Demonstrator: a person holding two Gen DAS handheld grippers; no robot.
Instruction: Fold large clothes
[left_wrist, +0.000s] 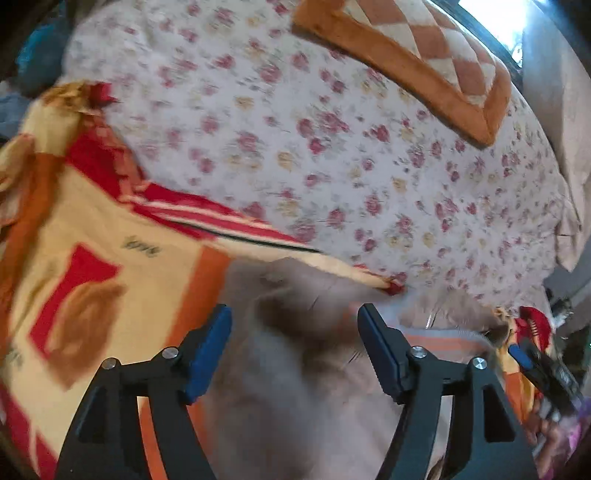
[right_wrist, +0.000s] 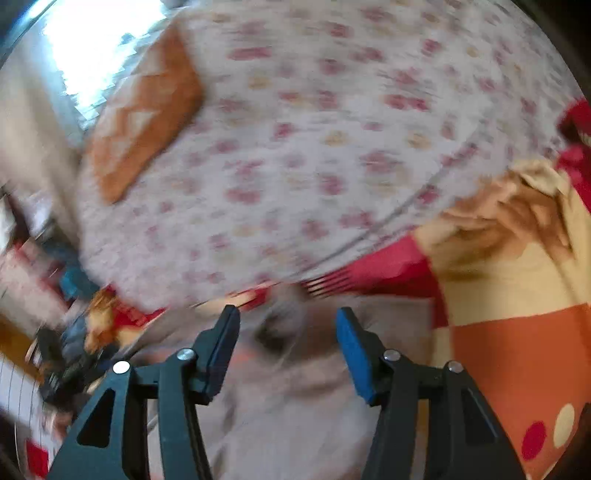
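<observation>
Both hand-held grippers stand released, nothing between their blue pads: the left hand-held gripper (left_wrist: 294, 325) and right hand-held gripper (right_wrist: 288, 326) hover over a blurred beige garment (left_wrist: 295, 369) on the floral bed (left_wrist: 332, 147). A yellow-and-red blanket (left_wrist: 110, 258) partly covers it; its edges are cut off.

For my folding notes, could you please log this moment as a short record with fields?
surface: bed with a floral sheet
garment: cream, red and orange patterned cloth spread at the near edge, partly folded over a grey-beige layer
other item: orange and cream checked blanket at the far side of the bed
left claw: open, nothing between its pads, above the grey-beige layer
right claw: open, nothing between its pads
image quality: motion blur in both views
</observation>
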